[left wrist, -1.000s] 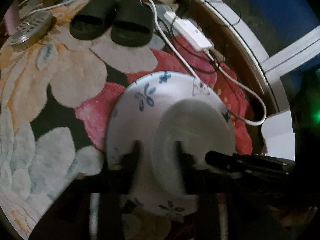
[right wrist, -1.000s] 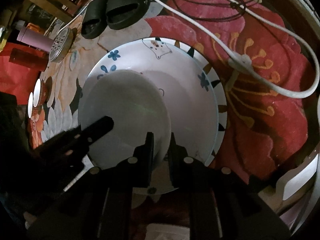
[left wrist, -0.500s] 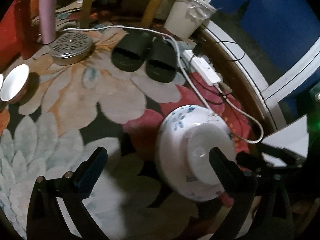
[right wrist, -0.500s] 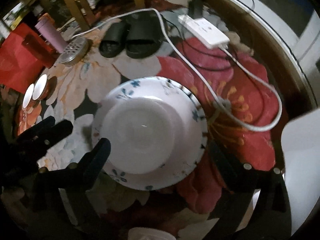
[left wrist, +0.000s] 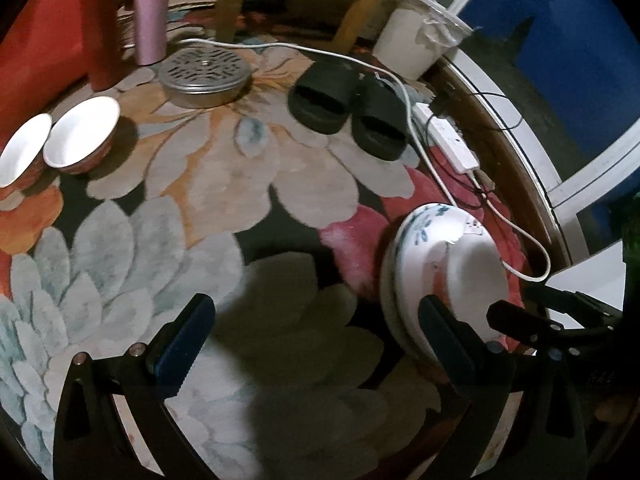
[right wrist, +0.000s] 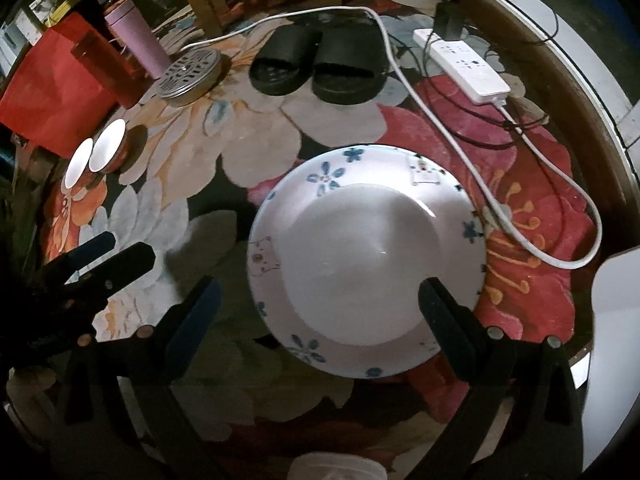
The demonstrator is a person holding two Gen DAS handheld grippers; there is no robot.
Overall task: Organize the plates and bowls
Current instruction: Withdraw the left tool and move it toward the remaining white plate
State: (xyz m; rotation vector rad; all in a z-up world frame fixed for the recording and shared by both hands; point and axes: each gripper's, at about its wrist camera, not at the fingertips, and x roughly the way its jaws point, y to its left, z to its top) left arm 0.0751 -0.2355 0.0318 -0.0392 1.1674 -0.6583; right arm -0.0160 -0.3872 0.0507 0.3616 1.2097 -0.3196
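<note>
And both grippers are off the stack now! A second ago the left gripper (left wrist: 316, 340) and the right gripper (right wrist: 320, 312) each pinched the rim of the plain white plate (right wrist: 376, 268); half a second ago the jaws had sprung apart, and now they hang wide open, holding nothing, lifted higher above the flowered rug (left wrist: 200, 184).

The white plate sits face down on the blue-flower plate (right wrist: 320, 176), and a dark-patterned rim of a third dish peeks out beneath on the side nearest the white power strip (right wrist: 464, 64). The stack rests on the rug's red bloom, just this side of the black slippers (right wrist: 316, 68), with the white cable (right wrist: 460, 152) curving past its far edge, close by, though I cannot tell whether it touches.

So that plate looks delivered. The release reads clean: nothing tilted, nothing sliding. The left gripper has swung well away from the stack, and its camera takes in the two small red bowls (left wrist: 60, 140), white inside, rims touching, well off from the stack on the far side from the power strip, near the perforated metal lid (left wrist: 206, 74) and pink bottle (left wrist: 151, 8). My guess: those bowls are next, still unsorted.
</note>
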